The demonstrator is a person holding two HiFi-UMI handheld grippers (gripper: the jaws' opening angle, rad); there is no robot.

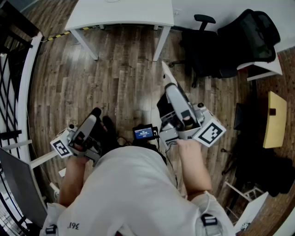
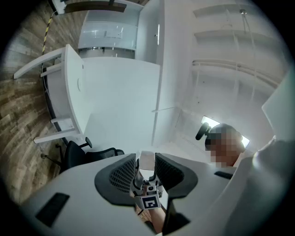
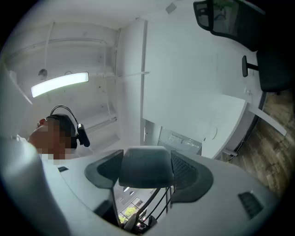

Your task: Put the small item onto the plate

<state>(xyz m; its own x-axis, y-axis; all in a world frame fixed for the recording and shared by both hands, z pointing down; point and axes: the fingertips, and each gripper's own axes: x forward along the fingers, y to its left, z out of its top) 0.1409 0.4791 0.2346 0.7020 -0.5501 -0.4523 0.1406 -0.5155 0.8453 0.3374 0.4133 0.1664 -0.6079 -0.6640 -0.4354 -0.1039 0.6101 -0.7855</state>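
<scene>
Grey and blocky, what may be the small item (image 3: 146,167) filled our right tongs (image 3: 147,179), gripped on both sides. Our left tongs (image 2: 146,162) stood narrowly apart and empty above the wooden floor (image 1: 115,83).

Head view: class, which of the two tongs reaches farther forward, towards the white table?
The right tongs: their long white body stretches up towards the white table. The left tongs are held lower, close to the person's body.

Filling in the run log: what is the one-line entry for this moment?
left claw: open, empty | right claw: shut on dark grey rounded block | person: standing on brown wooden floor
</scene>
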